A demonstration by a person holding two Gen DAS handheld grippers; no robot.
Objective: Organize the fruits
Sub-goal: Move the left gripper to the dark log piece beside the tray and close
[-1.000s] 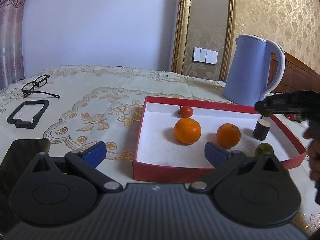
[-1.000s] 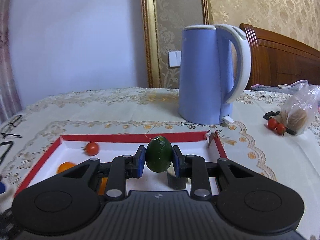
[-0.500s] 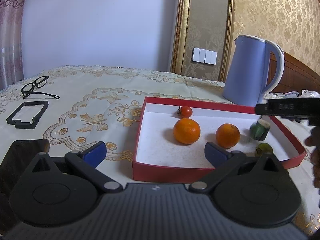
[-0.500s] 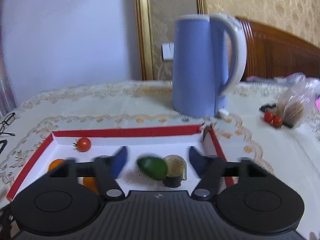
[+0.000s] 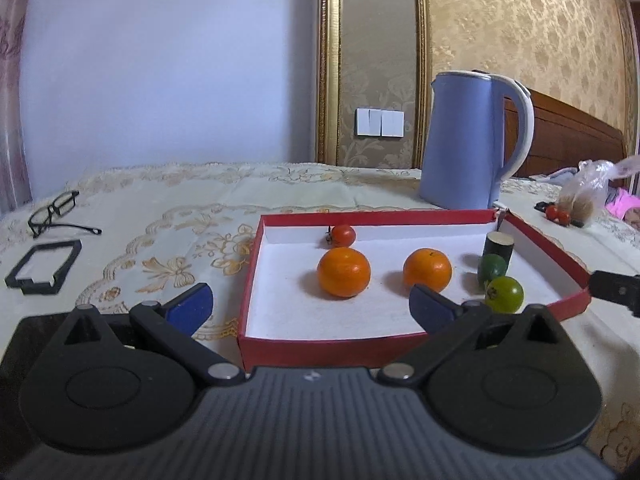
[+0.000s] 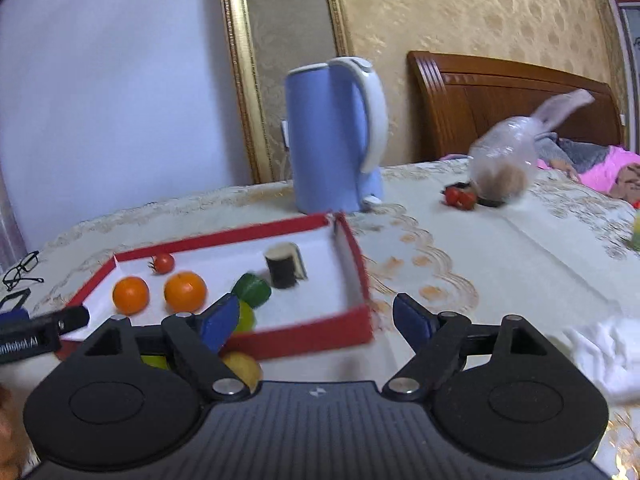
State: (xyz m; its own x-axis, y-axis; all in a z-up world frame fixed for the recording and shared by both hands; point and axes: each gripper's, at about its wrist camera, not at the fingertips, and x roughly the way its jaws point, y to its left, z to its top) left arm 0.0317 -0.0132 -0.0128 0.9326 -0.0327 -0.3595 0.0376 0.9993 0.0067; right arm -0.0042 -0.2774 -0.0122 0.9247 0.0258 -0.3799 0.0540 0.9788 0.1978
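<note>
A red box (image 5: 328,347) with a white inside holds two oranges (image 5: 344,272) (image 5: 427,270), a cherry tomato (image 5: 343,235), a dark cylinder (image 5: 498,248), a dark green fruit (image 5: 492,267) and a lighter green fruit (image 5: 505,294). My left gripper (image 5: 310,304) is open and empty over the box's near left corner. My right gripper (image 6: 316,322) is open and empty, back at the box's right front corner (image 6: 362,322). The dark green fruit (image 6: 252,290) lies beside the cylinder (image 6: 282,266). A yellow fruit (image 6: 242,368) lies outside the box under my right gripper.
A blue kettle (image 5: 468,140) stands behind the box. Glasses (image 5: 52,212) and a black frame (image 5: 42,266) lie far left. A plastic bag (image 6: 504,160) and two cherry tomatoes (image 6: 460,198) lie right of the kettle. White cloth (image 6: 608,356) lies at the near right.
My right gripper opened and let go of the dark green fruit, which now lies in the box by the cylinder. The gripper then drew back and swung right. The left gripper barely moved.
</note>
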